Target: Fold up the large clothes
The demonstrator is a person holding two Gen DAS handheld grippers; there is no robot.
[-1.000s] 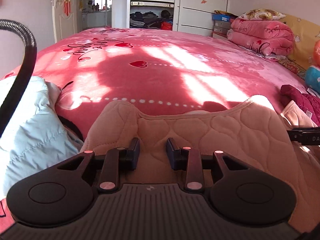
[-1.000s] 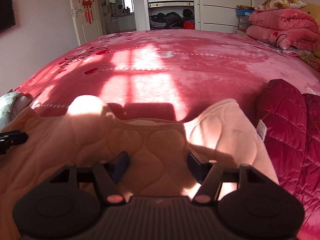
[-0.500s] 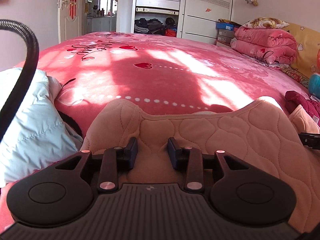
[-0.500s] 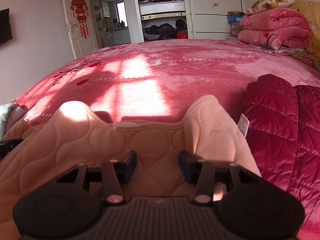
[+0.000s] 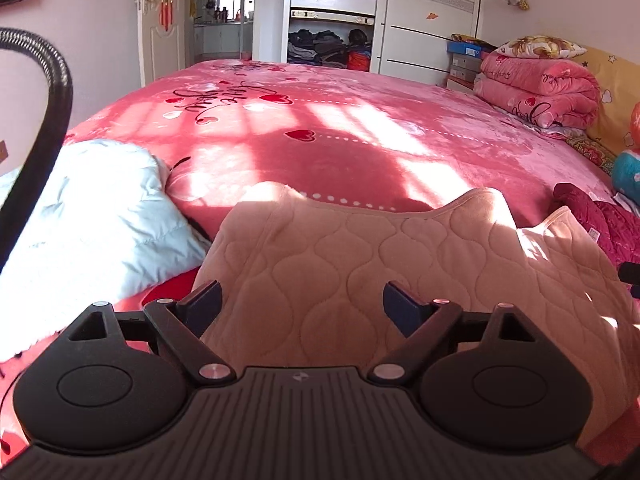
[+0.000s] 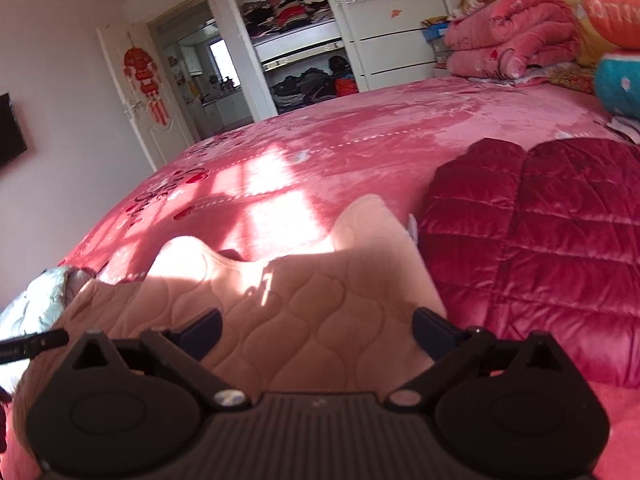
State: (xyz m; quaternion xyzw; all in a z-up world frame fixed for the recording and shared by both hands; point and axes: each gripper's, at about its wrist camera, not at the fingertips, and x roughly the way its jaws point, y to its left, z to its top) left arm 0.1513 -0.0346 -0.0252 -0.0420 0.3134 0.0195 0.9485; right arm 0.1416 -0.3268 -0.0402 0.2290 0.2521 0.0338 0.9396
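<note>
A peach quilted garment (image 5: 360, 248) lies spread on the pink bed cover (image 5: 320, 128), its collar edge towards the far side. My left gripper (image 5: 301, 300) hovers over its near left part, jaws opening wide; the cloth lies below and between the fingers, and the pads do not press it. My right gripper (image 6: 316, 326) is over the same garment (image 6: 320, 288) near its right edge, jaws also opening wide, with nothing pinched. The left gripper's tip (image 6: 32, 344) shows at the left edge of the right wrist view.
A light blue puffy jacket (image 5: 92, 216) lies left of the garment. A dark red quilted jacket (image 6: 540, 240) lies on its right. Folded pink blankets (image 5: 536, 84) are stacked at the headboard. A black hose (image 5: 48, 92) curves at the left. Wardrobe and door stand beyond the bed.
Both grippers went from a narrow pinch on the peach garment to wide-spread jaws, letting the cloth go. Both pulled back from it, and the right wrist view has tilted.
</note>
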